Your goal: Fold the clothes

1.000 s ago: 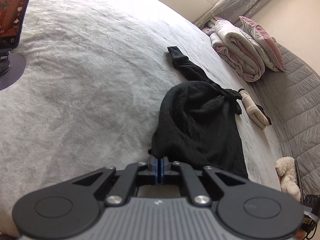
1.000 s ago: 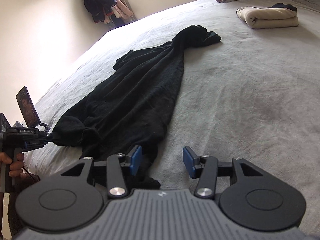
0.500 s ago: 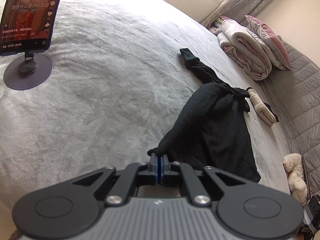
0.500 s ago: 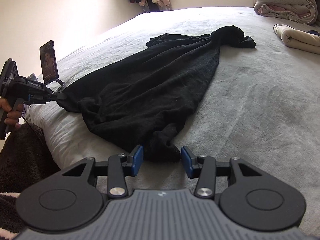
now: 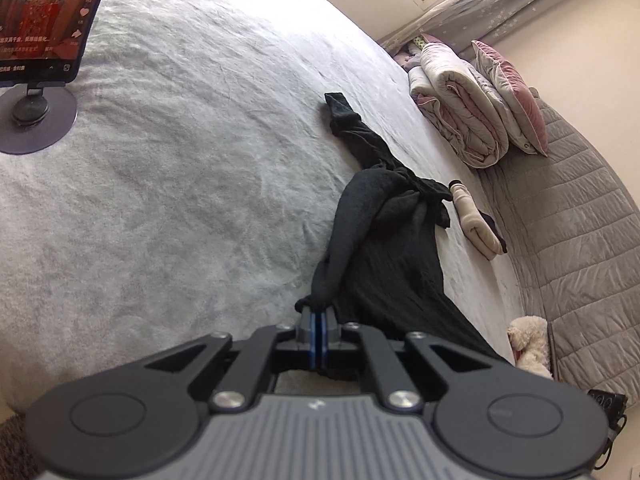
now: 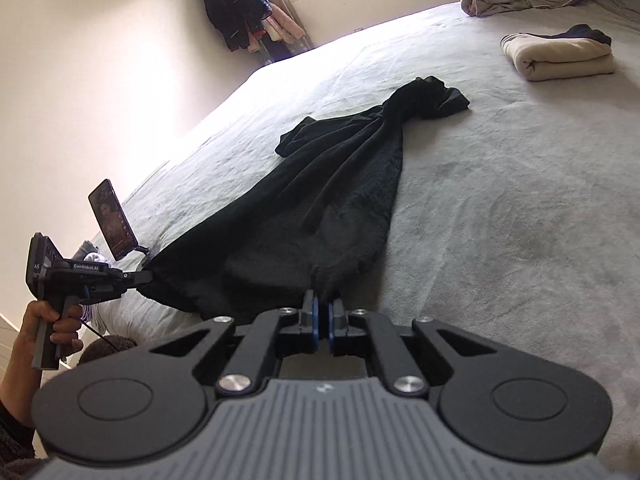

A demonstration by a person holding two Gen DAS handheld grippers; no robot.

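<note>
A black garment (image 6: 320, 200) lies stretched along the grey bed (image 6: 500, 220), its far end bunched near the middle of the bed. My right gripper (image 6: 322, 310) is shut on the garment's near hem corner. My left gripper (image 5: 319, 314) is shut on the other near corner of the black garment (image 5: 384, 256), which rises in a twisted strand from its pads. In the right wrist view the left gripper (image 6: 146, 277) shows at the left edge of the bed, held by a hand (image 6: 50, 322), with the hem pulled taut between the two grippers.
A phone on a round stand (image 5: 38, 80) sits at the bed's near left corner. A folded cream garment (image 6: 560, 56) lies far right. Rolled quilts and a pink pillow (image 5: 476, 104) sit at the head. A soft toy (image 5: 528, 344) lies beside the bed. Clothes hang by the window (image 6: 244, 8).
My right gripper has shut on the garment's hem, having been open around it. The left gripper has pulled its corner out to the left, stretching the hem.
</note>
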